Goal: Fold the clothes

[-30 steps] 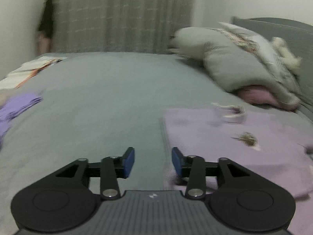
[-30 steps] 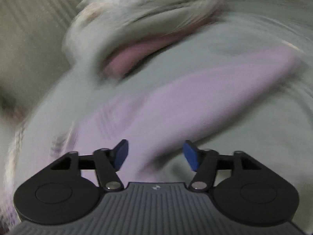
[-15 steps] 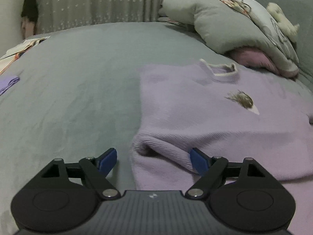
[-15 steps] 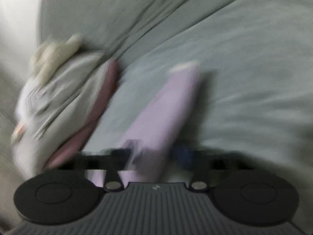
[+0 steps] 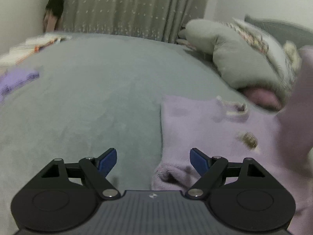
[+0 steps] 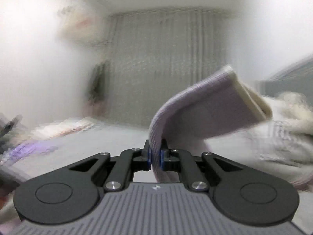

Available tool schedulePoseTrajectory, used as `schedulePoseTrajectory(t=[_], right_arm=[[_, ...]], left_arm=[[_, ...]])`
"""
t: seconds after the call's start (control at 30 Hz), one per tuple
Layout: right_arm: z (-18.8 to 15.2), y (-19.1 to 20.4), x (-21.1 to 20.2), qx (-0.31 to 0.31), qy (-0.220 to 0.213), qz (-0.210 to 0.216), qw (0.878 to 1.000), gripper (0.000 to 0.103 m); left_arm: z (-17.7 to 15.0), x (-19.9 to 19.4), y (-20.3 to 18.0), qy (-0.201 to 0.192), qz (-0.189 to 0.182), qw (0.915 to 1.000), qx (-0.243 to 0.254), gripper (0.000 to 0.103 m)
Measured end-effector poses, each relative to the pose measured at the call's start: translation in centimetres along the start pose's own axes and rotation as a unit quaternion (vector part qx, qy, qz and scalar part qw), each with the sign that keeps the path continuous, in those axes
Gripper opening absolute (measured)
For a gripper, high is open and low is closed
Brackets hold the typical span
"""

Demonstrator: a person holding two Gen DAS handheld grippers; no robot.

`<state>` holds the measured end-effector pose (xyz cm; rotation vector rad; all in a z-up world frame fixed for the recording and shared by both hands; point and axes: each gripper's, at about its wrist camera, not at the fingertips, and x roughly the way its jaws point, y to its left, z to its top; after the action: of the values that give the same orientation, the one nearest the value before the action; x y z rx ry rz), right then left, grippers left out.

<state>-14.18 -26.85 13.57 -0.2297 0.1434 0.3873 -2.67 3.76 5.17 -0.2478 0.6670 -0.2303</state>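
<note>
The right gripper (image 6: 155, 156) is clenched on a lilac sweater's sleeve (image 6: 205, 107), mid-frame; the left gripper (image 5: 153, 157) is released above the sweater (image 5: 205, 133), lower right.

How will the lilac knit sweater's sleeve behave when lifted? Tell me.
Probably floppy: the lilac knit sweater's sleeve arches and droops from the shut right gripper. Likely light, since a thin pinch carries it. Its ribbed knit seems unlikely to slip.

Sweater (image 5: 205, 129) lies on bed (image 5: 93, 101), pillows (image 5: 240, 62) behind, folded garment (image 5: 17, 78) far left
</note>
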Motion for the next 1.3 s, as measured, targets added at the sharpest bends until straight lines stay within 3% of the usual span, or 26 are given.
schedulePoseTrajectory(t=[0.07, 0.1, 0.13, 0.2, 0.23, 0.37, 0.5, 0.53, 0.57, 0.63, 0.73, 0.9, 1.07, 1.13, 1.2, 1.23, 1.27, 1.3], right_arm=[[-2.7, 6.2, 2.7, -0.089, 0.080, 0.068, 0.990, 0.014], [-4.3, 8.9, 3.9, -0.130, 0.120, 0.093, 0.980, 0.016], [-6.7, 11.7, 5.4, -0.162, 0.184, 0.127, 0.961, 0.017], [-7.4, 12.5, 5.8, -0.163, 0.211, 0.148, 0.952, 0.028], [-6.7, 11.9, 5.5, -0.144, 0.211, 0.171, 0.952, 0.030], [-4.6, 7.5, 4.4, -0.054, 0.198, 0.166, 0.965, 0.056], [-3.6, 1.2, 3.6, 0.071, 0.212, 0.114, 0.968, 0.061], [-4.2, -3.2, 3.0, 0.190, 0.227, 0.100, 0.950, 0.061], [-4.8, -5.4, 2.6, 0.255, 0.228, 0.098, 0.934, 0.062], [-8.2, -11.6, 1.0, 0.466, 0.217, 0.083, 0.854, 0.067], [-11.4, -13.7, -1.0, 0.574, 0.220, 0.068, 0.786, 0.067], [-11.9, -10.6, -2.2, 0.564, 0.258, 0.042, 0.784, 0.067], [-12.3, -10.6, -2.2, 0.580, 0.253, 0.013, 0.774, 0.067], [-12.7, -10.6, -1.2, 0.577, 0.247, -0.004, 0.778, 0.067], [-13.2, -10.6, -0.1, 0.580, 0.225, -0.029, 0.782, 0.067], [-13.9, -11.1, 0.8, 0.582, 0.221, -0.033, 0.782, 0.067], [-14.3, -11.1, 1.0, 0.591, 0.208, -0.046, 0.778, 0.067], [-14.7, -11.0, 1.2, 0.601, 0.195, -0.060, 0.773, 0.065]], left_arm=[[0.2, -0.1, 1.4, 0.006, -0.028, 0.9983, -0.051, 0.082], [0.2, -0.1, 2.3, 0.013, -0.042, 0.9955, -0.084, 0.082], [0.3, -0.1, 3.3, 0.021, -0.057, 0.9913, -0.117, 0.082], [0.2, -0.1, 4.0, 0.026, -0.068, 0.9880, -0.136, 0.082], [0.2, -0.2, 4.1, 0.026, -0.068, 0.9879, -0.137, 0.082], [0.6, -0.9, 4.1, 0.019, -0.080, 0.9874, -0.135, 0.082], [0.4, -1.2, 4.6, 0.027, -0.104, 0.9810, -0.162, 0.082], [0.4, -1.1, 4.7, 0.029, -0.105, 0.9802, -0.165, 0.082], [0.2, -1.0, 4.8, 0.034, -0.107, 0.9788, -0.171, 0.082], [0.0, -0.9, 4.9, 0.045, -0.112, 0.9770, -0.176, 0.082], [-0.2, -0.7, 4.7, 0.070, -0.130, 0.9738, -0.173, 0.083], [-0.7, -0.2, 2.9, 0.106, -0.091, 0.9858, -0.093, 0.083], [-1.3, 0.3, 1.8, 0.144, -0.065, 0.9872, -0.024, 0.083], [-1.4, 0.3, 1.9, 0.145, -0.072, 0.9864, -0.026, 0.083], [-1.5, 0.3, 2.0, 0.145, -0.086, 0.9850, -0.037, 0.070], [-1.5, 0.3, 2.1, 0.145, -0.093, 0.9842, -0.042, 0.039], [-1.6, 0.3, 2.2, 0.144, -0.101, 0.9833, -0.047, 0.026], [-1.5, 0.2, 2.1, 0.140, -0.104, 0.9833, -0.051, 0.023]])
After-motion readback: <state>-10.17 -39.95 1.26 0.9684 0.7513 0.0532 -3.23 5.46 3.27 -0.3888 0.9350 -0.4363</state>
